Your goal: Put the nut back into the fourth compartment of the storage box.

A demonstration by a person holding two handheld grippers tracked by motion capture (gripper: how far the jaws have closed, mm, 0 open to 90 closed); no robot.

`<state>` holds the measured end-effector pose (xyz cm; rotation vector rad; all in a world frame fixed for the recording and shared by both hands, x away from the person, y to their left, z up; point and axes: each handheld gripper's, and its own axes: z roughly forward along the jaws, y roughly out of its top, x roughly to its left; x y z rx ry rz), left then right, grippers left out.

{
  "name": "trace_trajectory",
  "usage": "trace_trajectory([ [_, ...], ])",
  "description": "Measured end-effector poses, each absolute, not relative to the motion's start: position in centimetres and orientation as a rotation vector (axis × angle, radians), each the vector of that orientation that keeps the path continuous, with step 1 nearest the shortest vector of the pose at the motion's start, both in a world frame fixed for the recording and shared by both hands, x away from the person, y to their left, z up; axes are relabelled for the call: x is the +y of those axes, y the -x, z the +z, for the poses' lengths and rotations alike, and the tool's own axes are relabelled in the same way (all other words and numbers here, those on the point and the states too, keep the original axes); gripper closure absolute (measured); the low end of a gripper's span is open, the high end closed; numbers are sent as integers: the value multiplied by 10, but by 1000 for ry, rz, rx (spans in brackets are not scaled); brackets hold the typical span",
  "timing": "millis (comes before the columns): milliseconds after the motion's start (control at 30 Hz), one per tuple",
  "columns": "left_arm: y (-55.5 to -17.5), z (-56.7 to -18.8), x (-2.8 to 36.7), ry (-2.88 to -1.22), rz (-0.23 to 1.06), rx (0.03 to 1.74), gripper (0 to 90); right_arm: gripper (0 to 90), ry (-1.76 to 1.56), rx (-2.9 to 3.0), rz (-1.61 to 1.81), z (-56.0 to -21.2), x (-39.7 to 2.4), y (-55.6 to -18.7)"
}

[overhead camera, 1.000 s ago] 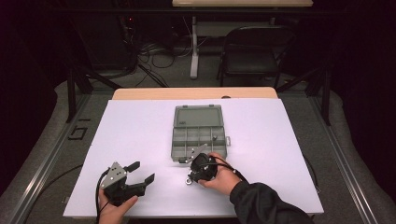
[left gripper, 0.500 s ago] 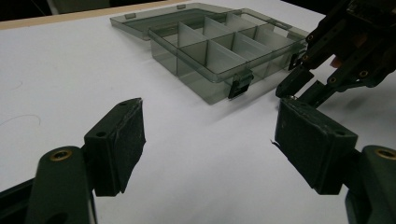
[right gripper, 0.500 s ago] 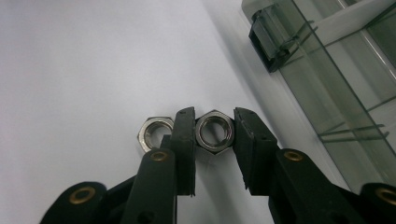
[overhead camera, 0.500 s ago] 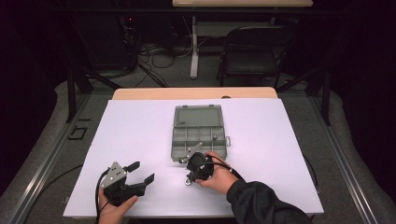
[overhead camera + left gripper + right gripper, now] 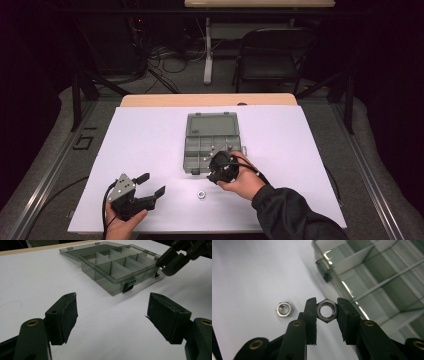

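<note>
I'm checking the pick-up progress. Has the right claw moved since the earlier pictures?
Yes. The right claw, shut on a nut, has shifted toward the compartment box, away from the second nut on the table.

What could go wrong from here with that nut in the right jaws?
1. The right gripper pinches the held nut only at the jaw tips, by its edges; it could twist out and drop.
2. The organizer box has narrow divided cells; an early release might land the nut on a divider or the table.
3. The second nut lies loose on the table near the hand's path and could be knocked away.
</note>
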<state>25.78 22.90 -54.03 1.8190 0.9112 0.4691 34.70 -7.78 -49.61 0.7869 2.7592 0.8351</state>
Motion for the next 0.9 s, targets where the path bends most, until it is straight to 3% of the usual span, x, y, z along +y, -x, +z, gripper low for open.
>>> trace_trajectory([
  [433, -258, -540, 228, -1819, 468, 911, 243, 702, -1005, 2618, 850, -479, -107, -386],
  [567, -259, -541, 228, -1819, 463, 911, 244, 703, -1083, 2663, 691, -466, -115, -401],
  [600, -259, -541, 228, -1819, 463, 911, 247, 702, -1111, 2574, 847, -473, -115, -404],
  [733, -259, -541, 228, -1819, 462, 910, 249, 702, -1183, 2601, 680, -465, -121, -419],
  [800, -258, -541, 228, -1818, 463, 910, 249, 702, -1213, 2513, 804, -473, -121, -426],
  [900, -259, -541, 229, -1819, 461, 910, 249, 702, -1263, 2533, 716, -474, -124, -434],
])
